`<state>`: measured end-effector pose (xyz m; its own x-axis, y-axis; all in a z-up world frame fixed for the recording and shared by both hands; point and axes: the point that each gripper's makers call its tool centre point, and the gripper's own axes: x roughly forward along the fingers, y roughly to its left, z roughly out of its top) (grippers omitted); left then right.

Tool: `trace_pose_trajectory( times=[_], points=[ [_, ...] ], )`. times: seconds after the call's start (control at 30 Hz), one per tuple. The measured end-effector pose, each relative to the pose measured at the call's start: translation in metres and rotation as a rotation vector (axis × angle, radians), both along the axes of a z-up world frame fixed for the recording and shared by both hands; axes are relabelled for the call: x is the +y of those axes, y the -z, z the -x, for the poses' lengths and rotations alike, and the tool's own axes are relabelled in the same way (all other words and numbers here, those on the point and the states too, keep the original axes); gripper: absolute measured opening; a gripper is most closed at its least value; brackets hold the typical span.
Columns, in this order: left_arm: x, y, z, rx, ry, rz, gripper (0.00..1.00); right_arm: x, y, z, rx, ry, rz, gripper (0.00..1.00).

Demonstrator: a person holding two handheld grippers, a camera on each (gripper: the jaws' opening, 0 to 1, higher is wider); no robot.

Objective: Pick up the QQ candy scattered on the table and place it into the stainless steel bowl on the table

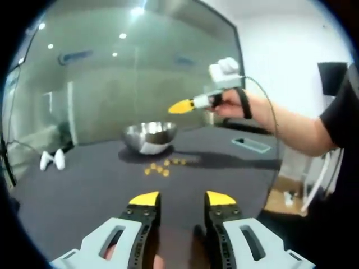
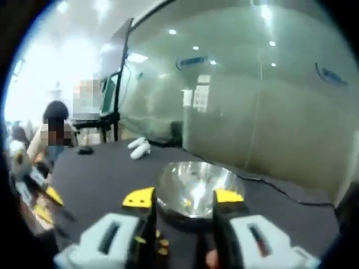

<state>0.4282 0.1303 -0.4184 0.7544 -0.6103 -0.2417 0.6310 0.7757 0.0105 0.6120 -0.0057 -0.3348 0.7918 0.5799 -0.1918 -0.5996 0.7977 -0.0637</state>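
A stainless steel bowl (image 1: 150, 136) stands on the dark table (image 1: 84, 190), and several yellow QQ candies (image 1: 160, 167) lie scattered just in front of it. My left gripper (image 1: 182, 199) is open, low over the table, well short of the candies, with nothing between its yellow tips. A hand holds my right gripper (image 1: 181, 106) in the air above and to the right of the bowl. In the right gripper view, that gripper (image 2: 184, 197) is open and empty, with the bowl (image 2: 193, 179) beyond its jaws and a few candies (image 2: 160, 242) below. The left gripper (image 2: 47, 203) shows at the left edge.
Two white controllers (image 1: 51, 161) lie at the table's far left, also seen as controllers (image 2: 139, 148) in the right gripper view. A flat green-edged item (image 1: 251, 144) lies at the far right. A glass wall (image 1: 140, 73) runs behind the table. A person (image 2: 53, 126) sits beyond.
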Motion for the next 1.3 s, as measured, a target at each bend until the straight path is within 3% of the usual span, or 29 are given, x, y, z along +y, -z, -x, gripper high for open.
trace_pose_trajectory(
  times=[0.13,0.27,0.3,0.37,0.43,0.5,0.73,1.0,1.17,1.3],
  points=[
    [-0.003,-0.004,0.003,-0.01,0.02,0.031,0.4,-0.008,0.017,0.027,-0.03,-0.021,0.05,0.43],
    [-0.002,-0.001,0.001,-0.006,0.016,0.024,0.42,-0.024,0.045,0.052,0.032,-0.012,0.013,0.47],
    [-0.001,0.0,0.001,-0.006,0.014,0.02,0.44,-0.034,0.053,0.056,0.023,0.041,0.022,0.47],
    [-0.001,0.001,0.001,-0.011,0.011,0.012,0.48,-0.037,0.07,0.073,0.011,0.017,0.064,0.47],
    [-0.001,0.001,0.0,-0.014,0.013,0.01,0.49,-0.042,0.086,0.088,0.068,0.023,0.028,0.51],
    [-0.002,0.003,-0.001,-0.007,0.013,0.012,0.49,-0.046,0.097,0.09,0.1,0.022,0.026,0.51],
    [-0.003,0.005,-0.002,-0.001,0.015,0.014,0.49,-0.049,0.105,0.099,0.118,0.019,0.014,0.51],
    [-0.003,0.003,-0.003,-0.005,0.008,0.011,0.49,-0.042,0.114,0.095,0.117,-0.003,0.064,0.48],
    [-0.006,0.005,0.0,-0.001,0.015,0.006,0.48,-0.026,0.114,0.08,0.109,-0.022,0.054,0.44],
    [-0.008,0.005,0.002,-0.004,0.021,-0.005,0.48,-0.001,0.125,0.069,0.132,-0.105,0.109,0.44]
  ],
)
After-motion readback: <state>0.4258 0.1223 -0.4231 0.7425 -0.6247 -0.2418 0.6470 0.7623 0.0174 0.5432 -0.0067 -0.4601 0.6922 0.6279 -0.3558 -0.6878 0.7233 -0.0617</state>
